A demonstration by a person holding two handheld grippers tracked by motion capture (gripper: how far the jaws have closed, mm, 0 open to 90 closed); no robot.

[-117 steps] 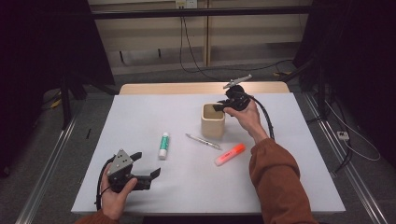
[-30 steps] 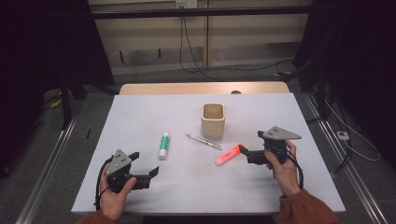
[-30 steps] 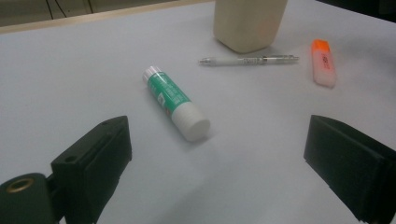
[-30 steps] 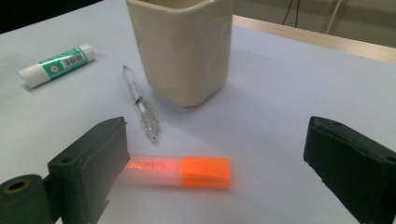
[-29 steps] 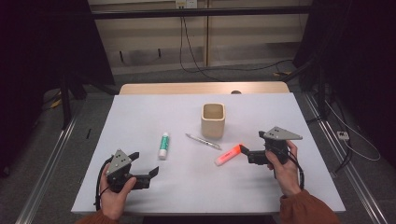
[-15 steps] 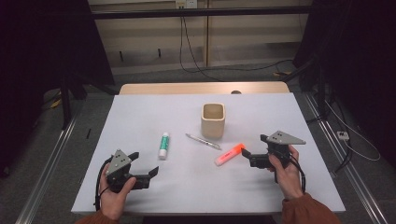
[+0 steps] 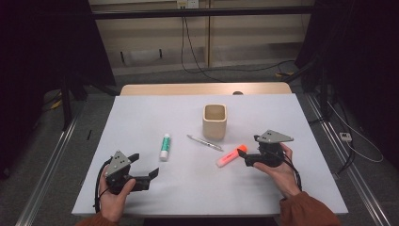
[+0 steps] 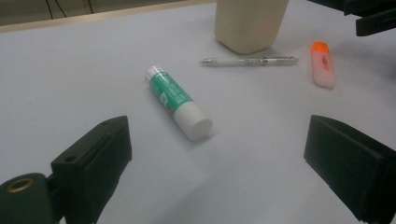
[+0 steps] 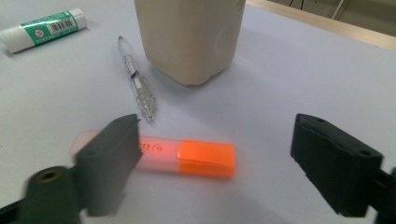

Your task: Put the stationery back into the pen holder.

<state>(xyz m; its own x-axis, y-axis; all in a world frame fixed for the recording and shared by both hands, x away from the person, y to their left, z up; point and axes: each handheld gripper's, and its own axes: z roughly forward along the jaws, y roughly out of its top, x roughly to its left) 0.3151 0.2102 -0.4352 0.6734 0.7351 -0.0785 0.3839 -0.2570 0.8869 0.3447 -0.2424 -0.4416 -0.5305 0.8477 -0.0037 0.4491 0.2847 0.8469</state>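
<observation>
The right claw has slid up to the orange highlighter lying on the worktop near the cup, its jaws just closing a little but not pinching yet, so a grab looks next, while the left claw waits wide apart.

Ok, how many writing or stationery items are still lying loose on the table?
3. The glue stick lies left of the cup, the pen just in front of it, and the orange highlighter by the right tool. The cup's inside is hidden.
</observation>
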